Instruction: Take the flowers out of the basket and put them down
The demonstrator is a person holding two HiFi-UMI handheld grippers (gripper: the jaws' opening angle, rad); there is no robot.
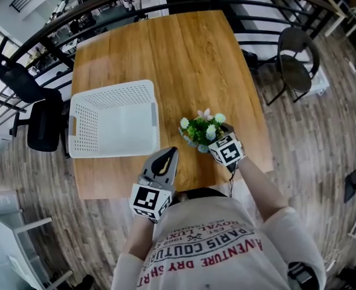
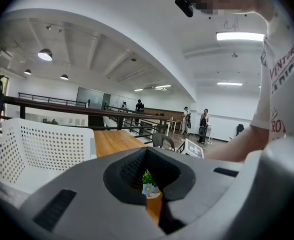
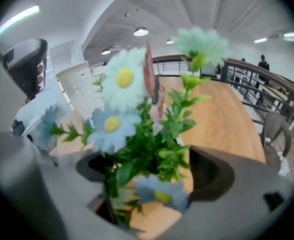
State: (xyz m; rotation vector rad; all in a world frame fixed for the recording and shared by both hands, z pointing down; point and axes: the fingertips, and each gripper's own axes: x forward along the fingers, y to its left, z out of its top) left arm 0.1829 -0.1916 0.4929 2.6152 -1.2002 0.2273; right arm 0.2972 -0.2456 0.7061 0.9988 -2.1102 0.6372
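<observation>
basket (image 1: 113,118) on table (image 1: 184,47), left; flowers (image 1: 200,128) just right (between right gripper (image 1: 217,139) jaws)

A small bunch of flowers (image 1: 201,128), with white, pale blue, pale green and pink blooms over green leaves, stands blooms-up outside the basket, towards 5 o'clock on the wooden tabletop (image 1: 184,53). Its stems sit between the jaws of the right hand-held gripper (image 1: 214,138). Whether its base touches the wood cannot be told. The basket (image 1: 113,96), white perforated plastic, rectangular and empty, sits open side up at 9 o'clock from the bunch, just beside it.
</observation>
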